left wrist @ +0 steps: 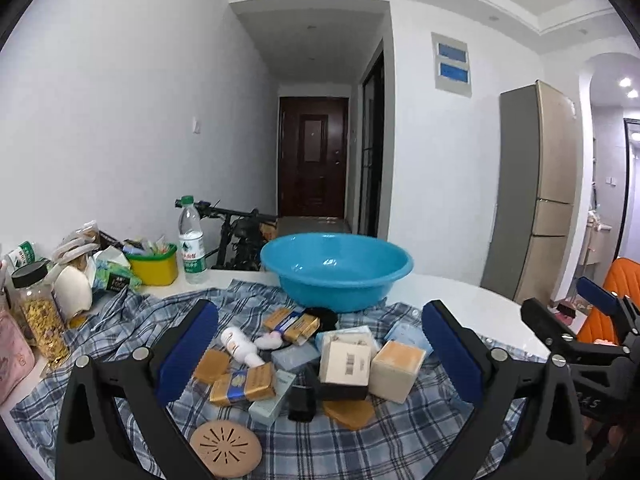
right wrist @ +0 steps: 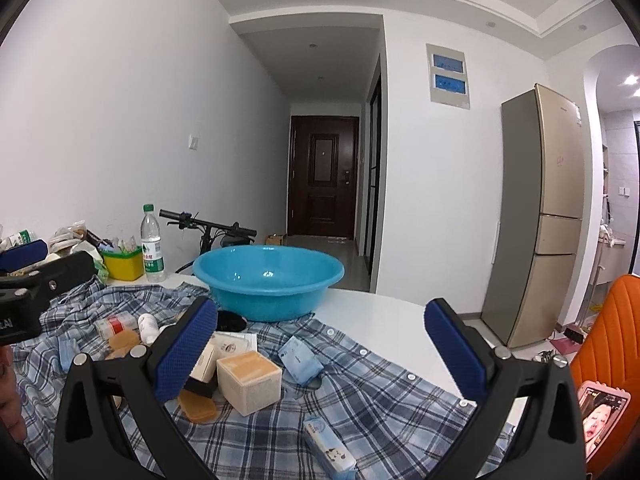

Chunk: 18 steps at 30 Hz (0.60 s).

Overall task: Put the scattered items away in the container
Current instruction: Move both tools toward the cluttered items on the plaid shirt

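We've got the left gripper (left wrist: 320,344) spread wide at lower centre of its view, nothing pinched, over the pile of items (left wrist: 312,364) on the plaid cloth (left wrist: 400,440). Basin (left wrist: 336,270) sits mid-frame (empty-looking). Right gripper (right wrist: 320,344) is spread too, holding nothing.

Round blue plastic basin (left wrist: 336,268) at 12 o'clock, mouth open & unblocked from above. Approach crosses packed clutter on the blue-white plaid cloth (left wrist: 400,440): beige cube box (left wrist: 396,370), white barcoded carton (left wrist: 346,362), gold-wrapped bars (left wrist: 243,387), all touching. W/ green-capped clear water bottle (left wrist: 191,240) & yellow plastic tub (left wrist: 154,266) crowding 10 o'clock. Bare white tabletop (right wrist: 384,312) at 1–2 o'clock gives free passage.
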Each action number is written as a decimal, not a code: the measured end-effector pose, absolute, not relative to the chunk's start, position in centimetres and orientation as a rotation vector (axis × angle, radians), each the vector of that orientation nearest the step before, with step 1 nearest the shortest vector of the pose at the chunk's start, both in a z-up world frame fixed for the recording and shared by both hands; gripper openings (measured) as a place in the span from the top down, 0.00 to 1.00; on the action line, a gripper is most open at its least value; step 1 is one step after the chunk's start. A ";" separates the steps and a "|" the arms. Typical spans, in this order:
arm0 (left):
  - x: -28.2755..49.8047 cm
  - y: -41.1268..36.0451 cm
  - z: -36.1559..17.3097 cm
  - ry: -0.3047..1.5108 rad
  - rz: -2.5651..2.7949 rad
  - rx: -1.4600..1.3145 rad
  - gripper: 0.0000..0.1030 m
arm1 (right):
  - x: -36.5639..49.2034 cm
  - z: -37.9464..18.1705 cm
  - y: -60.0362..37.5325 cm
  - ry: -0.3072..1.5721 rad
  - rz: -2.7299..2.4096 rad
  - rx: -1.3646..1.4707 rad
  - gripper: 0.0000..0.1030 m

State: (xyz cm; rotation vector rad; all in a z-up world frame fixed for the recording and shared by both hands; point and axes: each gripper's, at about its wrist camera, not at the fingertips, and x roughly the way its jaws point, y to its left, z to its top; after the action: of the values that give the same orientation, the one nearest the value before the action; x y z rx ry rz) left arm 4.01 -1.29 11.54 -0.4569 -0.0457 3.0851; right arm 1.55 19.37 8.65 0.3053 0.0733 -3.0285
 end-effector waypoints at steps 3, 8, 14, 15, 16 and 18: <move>3.6 -1.3 10.8 -0.045 3.087 -0.500 0.00 | 1.4 8.2 19.7 0.002 -2.994 0.350 0.00; 3.7 -1.8 10.5 -0.065 3.099 -0.511 0.00 | 1.0 7.8 20.5 -0.066 -2.964 0.387 0.00; 3.5 -1.9 9.8 -0.039 3.092 -0.532 0.00 | 0.4 7.2 20.6 -0.060 -2.966 0.424 0.00; 3.5 -1.9 9.6 -0.044 3.092 -0.534 0.00 | 0.3 6.9 20.6 -0.062 -2.968 0.434 0.00; 3.4 -2.0 9.2 -0.050 3.090 -0.541 0.00 | 0.2 6.7 20.6 -0.063 -2.967 0.442 0.00; 3.0 -2.0 8.7 -0.056 3.081 -0.575 0.00 | 0.0 6.1 20.5 -0.062 -2.958 0.464 0.00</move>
State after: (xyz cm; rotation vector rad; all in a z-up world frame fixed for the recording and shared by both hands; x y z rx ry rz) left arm 2.96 -2.04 8.66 -0.5754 -0.0563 3.0807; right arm -0.04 20.51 6.14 0.4640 -0.0619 -2.9576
